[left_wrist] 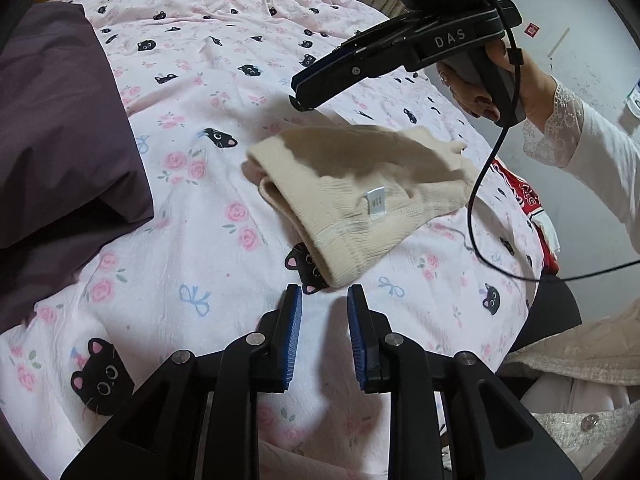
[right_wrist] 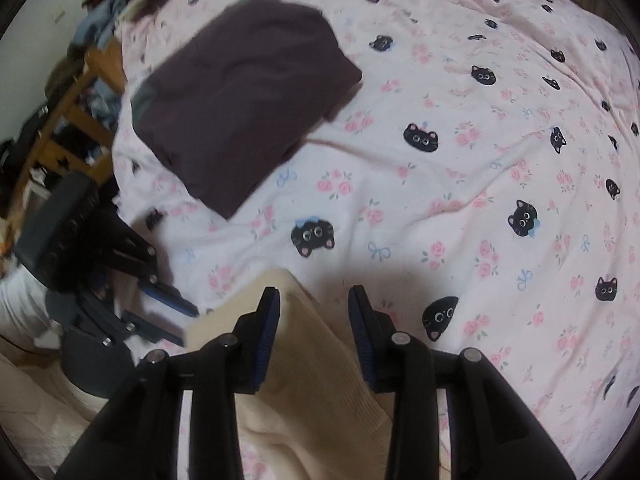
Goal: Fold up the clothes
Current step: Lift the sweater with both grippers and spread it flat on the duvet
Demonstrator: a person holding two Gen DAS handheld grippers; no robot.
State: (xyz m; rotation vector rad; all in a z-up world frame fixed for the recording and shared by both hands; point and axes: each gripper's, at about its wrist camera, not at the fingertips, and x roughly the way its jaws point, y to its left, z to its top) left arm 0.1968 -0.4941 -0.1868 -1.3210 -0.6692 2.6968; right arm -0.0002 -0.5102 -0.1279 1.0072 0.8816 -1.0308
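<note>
Lying just ahead of the left gripper point(left_wrist: 324, 300), in the left wrist view, is a folded cream knit garment point(left_wrist: 360, 188) on the bed's pink cat-and-rose bedsheet point(left_wrist: 192, 264). This gripper's blue pads stand a little apart with only sheet between them, holding nothing; the garment's ribbed hem ends just beyond its right fingertip. A small white size tag point(left_wrist: 376, 202) shows on the garment. Beyond the garment hangs the right gripper point(left_wrist: 298, 98), carried by a hand point(left_wrist: 492, 88) in a white lace-cuffed sleeve point(left_wrist: 576, 136); its tips are above the cloth and apart from it. Far to the left gripper's left lies a folded dark purple garment point(left_wrist: 60, 128).

From the right wrist view, the right gripper point(right_wrist: 314, 296) is partly open and empty, with the cream knit garment point(right_wrist: 320, 384) below its fingers. The left gripper point(right_wrist: 180, 320) sits to its left, and the dark purple garment point(right_wrist: 240, 108) lies ahead to the left on the bedsheet point(right_wrist: 480, 160).
</note>
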